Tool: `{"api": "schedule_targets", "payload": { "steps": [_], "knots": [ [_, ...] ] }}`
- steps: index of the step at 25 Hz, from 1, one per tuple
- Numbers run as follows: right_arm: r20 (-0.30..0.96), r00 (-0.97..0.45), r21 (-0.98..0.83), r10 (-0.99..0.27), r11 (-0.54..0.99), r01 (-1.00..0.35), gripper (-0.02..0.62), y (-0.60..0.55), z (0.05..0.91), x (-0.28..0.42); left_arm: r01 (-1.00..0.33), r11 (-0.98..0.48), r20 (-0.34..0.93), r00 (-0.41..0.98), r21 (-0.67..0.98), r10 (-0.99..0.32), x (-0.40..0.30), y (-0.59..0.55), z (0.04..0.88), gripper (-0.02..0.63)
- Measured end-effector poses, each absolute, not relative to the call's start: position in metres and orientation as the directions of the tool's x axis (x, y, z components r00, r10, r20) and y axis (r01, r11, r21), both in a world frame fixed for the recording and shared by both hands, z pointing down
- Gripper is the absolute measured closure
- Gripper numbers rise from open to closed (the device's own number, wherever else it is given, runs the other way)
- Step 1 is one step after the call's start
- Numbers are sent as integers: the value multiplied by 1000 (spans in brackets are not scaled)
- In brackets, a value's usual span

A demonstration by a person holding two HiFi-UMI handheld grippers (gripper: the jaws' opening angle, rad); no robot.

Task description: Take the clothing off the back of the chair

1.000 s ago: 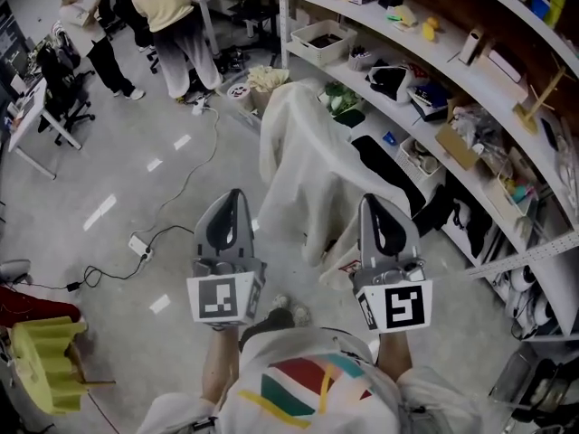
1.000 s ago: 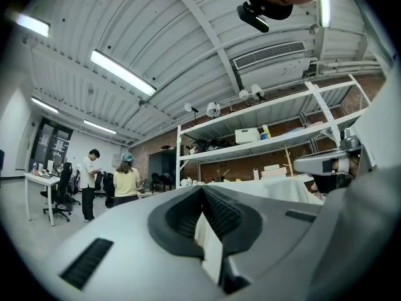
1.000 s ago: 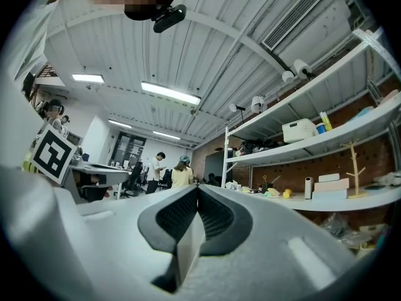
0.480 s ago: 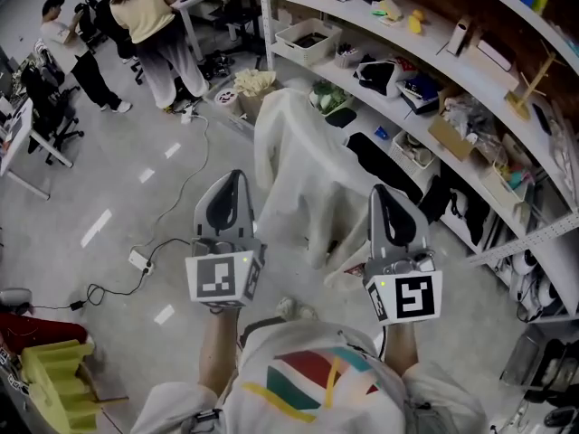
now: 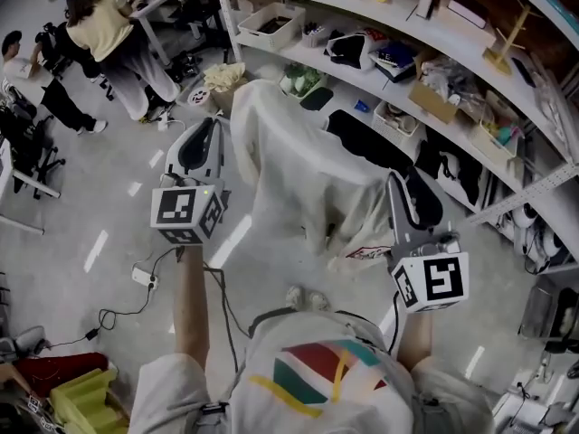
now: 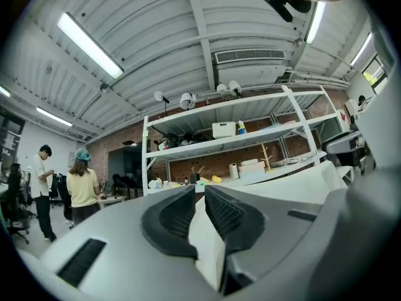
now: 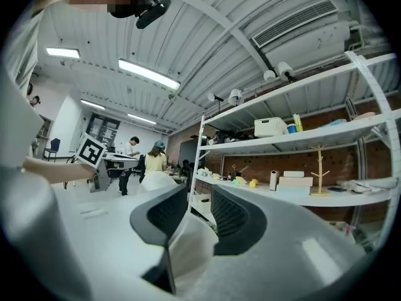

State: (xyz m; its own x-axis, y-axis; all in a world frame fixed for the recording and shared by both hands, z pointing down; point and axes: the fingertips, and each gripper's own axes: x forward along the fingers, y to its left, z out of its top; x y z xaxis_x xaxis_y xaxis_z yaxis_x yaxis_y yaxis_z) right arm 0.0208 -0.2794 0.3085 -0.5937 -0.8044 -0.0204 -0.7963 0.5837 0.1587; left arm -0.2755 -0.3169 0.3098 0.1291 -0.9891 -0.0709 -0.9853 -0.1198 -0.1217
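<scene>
A white piece of clothing [image 5: 298,161] hangs over the back of a chair, which it hides almost wholly. My left gripper [image 5: 210,123] is held level by the clothing's upper left edge. Its jaws are opening and stand a narrow slit apart [image 6: 200,196]. White cloth [image 6: 294,180] shows through the slit and to the right, and the pads are not pressing on it. My right gripper [image 5: 405,181] is level at the clothing's right edge. Its jaws are opening too and stand wider apart [image 7: 199,199]. Cloth [image 7: 191,246] lies low in that gap, unpinched.
Long white shelving [image 5: 434,52] packed with boxes and oddments runs behind the chair. A person in a yellow top [image 5: 99,34] stands at desks at the far left. A power strip [image 5: 143,277] with cables lies on the floor. A yellow object [image 5: 81,396] sits at the lower left.
Both grippers have moved forward and apart. The left one swung out and up to the clothing's left edge, and the right one went to its right edge.
</scene>
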Motion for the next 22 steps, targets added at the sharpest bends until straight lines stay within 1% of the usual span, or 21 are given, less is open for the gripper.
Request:
{"api": "schedule_targets", "payload": {
  "steps": [1, 2, 3, 6, 8, 10, 11, 12, 14, 17, 22],
  "knots": [
    [-8, -586, 156, -810, 578, -801, 486, -279, 312, 21, -983, -144, -58, 151, -113, -987, -278, -324, 313, 553],
    [7, -580, 150, -815, 574, -805, 483, -278, 315, 21, -980, -171, -46, 176, -101, -983, -280, -331, 316, 505],
    [23, -576, 143, -817, 573, -807, 471, -277, 317, 21, -977, -196, -39, 200, -88, -979, -282, -336, 318, 480],
    [45, -561, 122, -826, 562, -818, 462, -278, 318, 23, -962, -259, -52, 264, -89, -963, -286, -357, 321, 479],
    [65, -533, 95, -844, 537, -838, 452, -273, 327, 23, -939, -322, -25, 327, -125, -945, -290, -375, 332, 476],
    [103, -517, 96, -850, 526, -845, 435, -264, 337, 21, -898, -411, 14, 414, -157, -910, -295, -387, 344, 437],
    [117, -511, 102, -852, 522, -847, 417, -263, 341, 20, -871, -463, 18, 467, -163, -884, -296, -394, 345, 420],
    [128, -503, 101, -855, 516, -850, 412, -263, 345, 19, -844, -512, 20, 516, -161, -856, -297, -400, 343, 395],
    [151, -486, 81, -861, 501, -862, 385, -261, 355, 19, -804, -575, 40, 576, -151, -816, -298, -410, 345, 374],
    [179, -464, 58, -868, 480, -875, 380, -261, 368, 23, -770, -609, 112, 599, -191, -793, -296, -425, 363, 365],
    [222, -414, 102, -883, 444, -890, 380, -270, 381, 25, -710, -670, 214, 635, -218, -742, -285, -443, 385, 357]
  ]
}}
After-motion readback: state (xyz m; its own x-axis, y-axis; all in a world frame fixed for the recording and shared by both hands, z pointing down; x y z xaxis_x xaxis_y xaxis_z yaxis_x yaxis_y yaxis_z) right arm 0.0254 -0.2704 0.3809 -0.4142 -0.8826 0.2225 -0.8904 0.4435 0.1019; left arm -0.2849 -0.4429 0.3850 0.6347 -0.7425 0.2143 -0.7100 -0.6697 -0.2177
